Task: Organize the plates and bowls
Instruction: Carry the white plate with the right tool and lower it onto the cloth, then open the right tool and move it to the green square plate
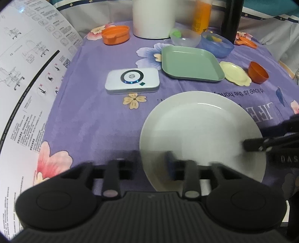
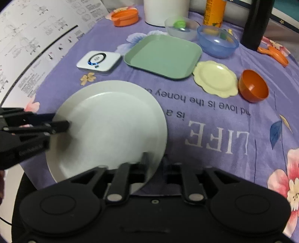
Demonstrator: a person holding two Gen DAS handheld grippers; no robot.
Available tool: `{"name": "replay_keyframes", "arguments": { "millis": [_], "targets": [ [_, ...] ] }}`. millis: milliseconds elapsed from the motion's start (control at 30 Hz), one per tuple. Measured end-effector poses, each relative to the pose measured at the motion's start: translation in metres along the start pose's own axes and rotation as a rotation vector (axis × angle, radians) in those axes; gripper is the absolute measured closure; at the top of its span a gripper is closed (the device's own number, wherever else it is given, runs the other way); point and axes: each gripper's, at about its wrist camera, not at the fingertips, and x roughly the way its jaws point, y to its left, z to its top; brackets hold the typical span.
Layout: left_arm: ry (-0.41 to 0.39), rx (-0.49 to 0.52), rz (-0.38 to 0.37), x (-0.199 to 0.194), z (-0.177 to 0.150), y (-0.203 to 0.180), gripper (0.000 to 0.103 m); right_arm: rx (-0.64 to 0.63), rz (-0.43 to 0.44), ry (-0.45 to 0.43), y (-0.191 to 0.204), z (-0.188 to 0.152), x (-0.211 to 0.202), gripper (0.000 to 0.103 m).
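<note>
A large white round plate lies near the front of the purple table. My left gripper straddles its left rim, one finger over the plate. My right gripper straddles its right rim the same way. In the left wrist view the right gripper's fingers are closed on the rim; in the right wrist view the left gripper's fingers are too. Behind stand a green square plate, a small cream scalloped plate, an orange-brown bowl, a blue bowl and a clear bowl.
A white device with a lit ring sits left of the green plate. An orange oval container, a white cylinder, an orange bottle and a black bottle stand at the back. A printed paper sheet hangs on the left.
</note>
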Motion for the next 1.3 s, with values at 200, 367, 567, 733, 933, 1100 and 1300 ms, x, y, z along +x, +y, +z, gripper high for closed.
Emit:
{"name": "replay_keyframes", "arguments": {
  "millis": [200,367,567,733,933,1100,1300],
  "targets": [
    [-0.084,0.017,0.036,-0.013,0.004,-0.003,0.001,-0.031,-0.002,-0.039,0.003,-0.001,-0.007,0.014],
    [-0.133,0.022,0.037,-0.024,0.01,-0.004,0.0,-0.029,0.011,-0.083,-0.002,-0.002,-0.022,0.001],
    [-0.158,0.052,0.047,-0.028,0.018,-0.011,0.0,0.009,0.016,-0.118,-0.016,0.0,-0.035,0.0],
    [-0.18,0.083,0.052,-0.026,0.031,-0.016,0.0,0.069,0.034,-0.131,-0.031,0.006,-0.04,0.0],
    [-0.204,0.098,0.05,-0.017,0.058,-0.017,0.0,0.14,0.032,-0.159,-0.048,0.027,-0.044,0.0],
    [-0.233,0.105,0.037,-0.006,0.088,-0.015,0.0,0.193,0.057,-0.183,-0.061,0.051,-0.04,0.0],
    [-0.237,0.09,0.028,0.022,0.125,-0.012,0.0,0.239,0.06,-0.186,-0.071,0.085,-0.024,0.0]
  ]
}}
